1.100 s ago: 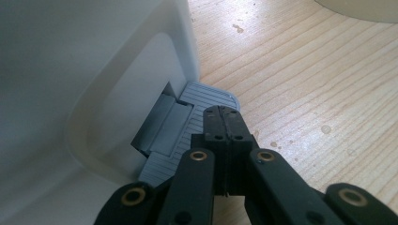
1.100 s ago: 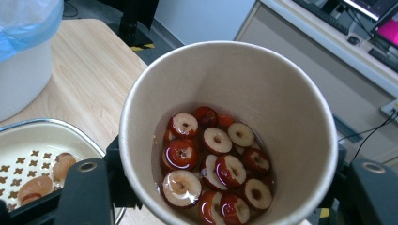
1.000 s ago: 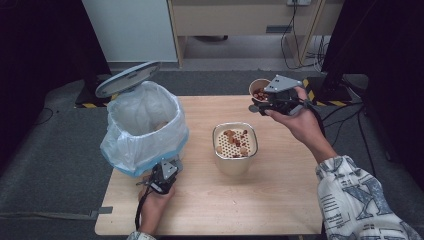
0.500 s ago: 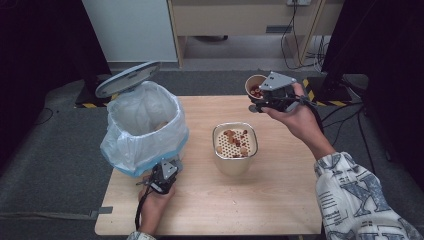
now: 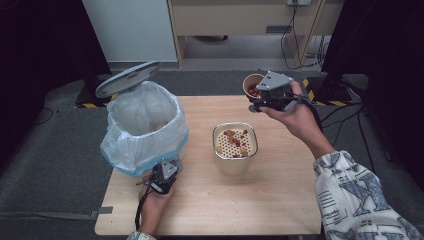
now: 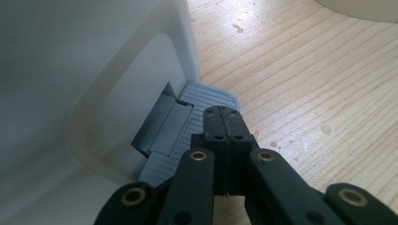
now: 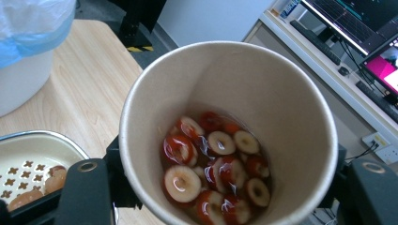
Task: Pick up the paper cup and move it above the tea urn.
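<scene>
Bin (image 5: 142,127) first, the largest thing on the table (image 5: 280,200): white, lined with a pale plastic bag, lid (image 5: 127,78) tipped up behind it. From the high view the left gripper (image 5: 165,175) sits low at the bin's near side. The left gripper view adds what that angle hides: its jaws are pressed together with nothing between them, tips resting on the ribbed grey pedal (image 6: 197,117) at the foot of the bin's white wall (image 6: 94,70).

Next in size, a metal container with a perforated strainer insert (image 5: 234,145) stands near the table's middle, a few reddish-brown pieces on the holes; in the right gripper view its corner (image 7: 33,164) lies below and left of the jaws.

The right gripper (image 5: 272,95) is held above the table's far edge, jaws clamped on a paper cup (image 5: 252,85). The right gripper view looks straight into that cup (image 7: 230,122), one jaw on either side of its wall, and shows red-skinned, pale-centred fruit slices (image 7: 216,173) sitting in liquid at the bottom.
</scene>
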The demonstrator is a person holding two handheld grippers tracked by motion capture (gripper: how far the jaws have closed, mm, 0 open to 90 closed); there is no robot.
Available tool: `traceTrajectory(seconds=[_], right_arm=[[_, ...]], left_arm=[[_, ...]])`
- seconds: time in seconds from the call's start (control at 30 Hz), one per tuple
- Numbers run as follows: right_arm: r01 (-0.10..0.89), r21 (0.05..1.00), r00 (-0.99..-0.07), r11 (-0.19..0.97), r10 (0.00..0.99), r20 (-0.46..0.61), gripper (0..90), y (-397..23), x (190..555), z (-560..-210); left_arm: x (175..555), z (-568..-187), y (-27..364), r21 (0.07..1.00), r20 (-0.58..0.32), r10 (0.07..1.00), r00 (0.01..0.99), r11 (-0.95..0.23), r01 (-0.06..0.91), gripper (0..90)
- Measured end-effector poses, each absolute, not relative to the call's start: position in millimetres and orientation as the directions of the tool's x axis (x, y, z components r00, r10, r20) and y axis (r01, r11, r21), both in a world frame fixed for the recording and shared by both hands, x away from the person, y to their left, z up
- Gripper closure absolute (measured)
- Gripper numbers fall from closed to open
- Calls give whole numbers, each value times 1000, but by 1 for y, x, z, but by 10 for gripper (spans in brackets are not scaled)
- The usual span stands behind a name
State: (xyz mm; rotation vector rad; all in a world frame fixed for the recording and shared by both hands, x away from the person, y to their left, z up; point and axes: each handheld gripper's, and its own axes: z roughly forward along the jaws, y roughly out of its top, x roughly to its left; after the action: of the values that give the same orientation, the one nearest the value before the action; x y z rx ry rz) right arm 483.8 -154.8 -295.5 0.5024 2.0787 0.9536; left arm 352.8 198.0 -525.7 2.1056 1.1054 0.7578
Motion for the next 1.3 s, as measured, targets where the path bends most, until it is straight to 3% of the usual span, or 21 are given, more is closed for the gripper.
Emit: traceTrajectory(seconds=[0.43, 0.9, 1.3], right_arm=[[-6, 742, -618, 671, 580, -530, 323, -150, 481, -294], [-101, 612, -572, 784, 458, -681, 323, -139, 471, -293], [-104, 606, -572, 789, 451, -685, 322, -138, 471, -291]], left_arm=[[353, -526, 198, 749, 196, 854, 481, -447, 489, 894], [353, -526, 198, 749, 196, 854, 481, -447, 489, 894], [353, -526, 198, 749, 196, 854, 481, -447, 489, 894]])
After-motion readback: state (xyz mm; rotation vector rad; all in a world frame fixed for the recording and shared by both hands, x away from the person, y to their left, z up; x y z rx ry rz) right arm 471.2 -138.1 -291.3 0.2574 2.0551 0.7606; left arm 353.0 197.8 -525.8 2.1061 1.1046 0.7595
